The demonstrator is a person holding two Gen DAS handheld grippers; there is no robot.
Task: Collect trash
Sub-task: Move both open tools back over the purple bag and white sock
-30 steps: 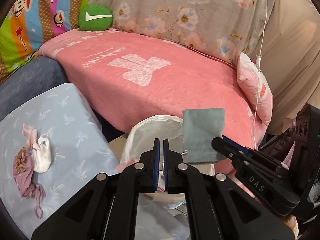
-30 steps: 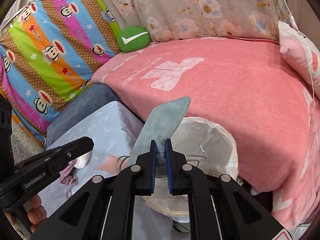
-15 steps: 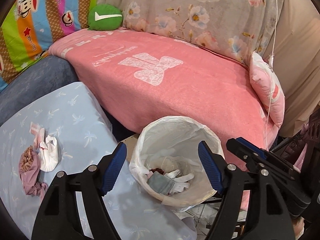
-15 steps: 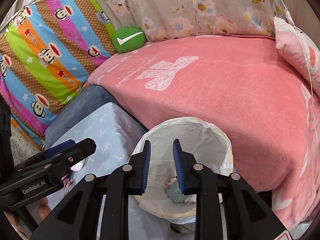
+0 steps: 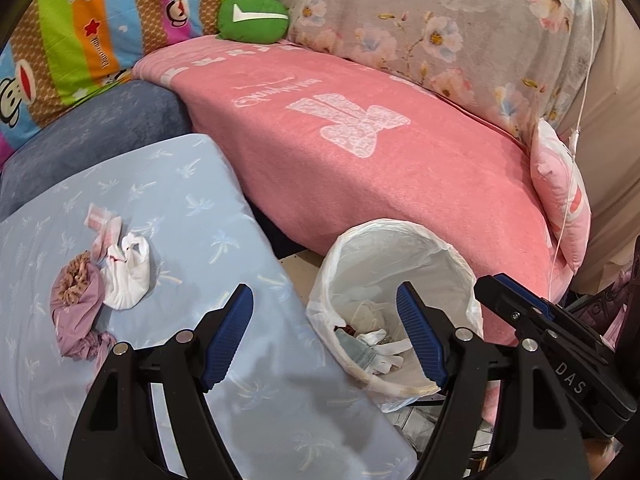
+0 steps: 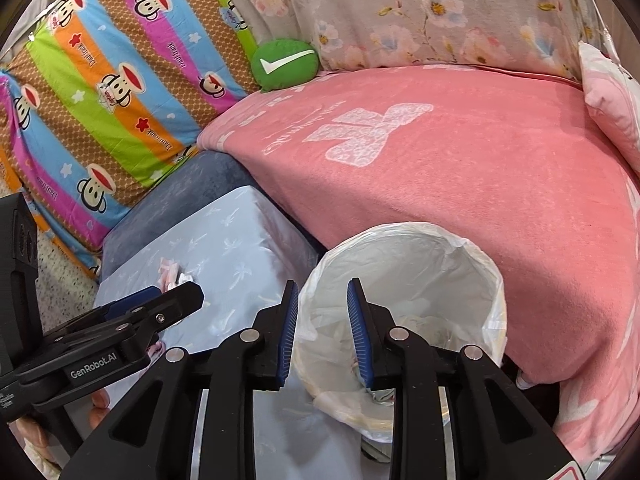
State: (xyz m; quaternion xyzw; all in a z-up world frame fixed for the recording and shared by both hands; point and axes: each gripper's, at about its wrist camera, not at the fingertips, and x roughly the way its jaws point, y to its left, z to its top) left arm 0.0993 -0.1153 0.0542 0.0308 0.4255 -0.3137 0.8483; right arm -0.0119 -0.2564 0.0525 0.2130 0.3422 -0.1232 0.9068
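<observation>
Two tongs hang over the near edge of the scene, both empty. The left tongs (image 5: pixel 324 338) have just been opening and stand wide, nothing between their blue pads, above the gap between the desk (image 5: pixel 224 216) in its pale blue cloth and the bin (image 5: pixel 400 236) lined with a white bag. The right tongs (image 6: pixel 322 330) have also just been opening, but only to a narrow gap, and they sit over the bin's near left rim. Inside the bin lie a grey-green cloth (image 5: pixel 354 346) and crumpled white scraps (image 5: pixel 382 350). Still out on the desk, to the left, are a white wad (image 5: pixel 126 276) touching a mauve and tan bundle (image 5: pixel 78 308). A pink blanket (image 5: pixel 380 168) covers the sofa beyond.
</observation>
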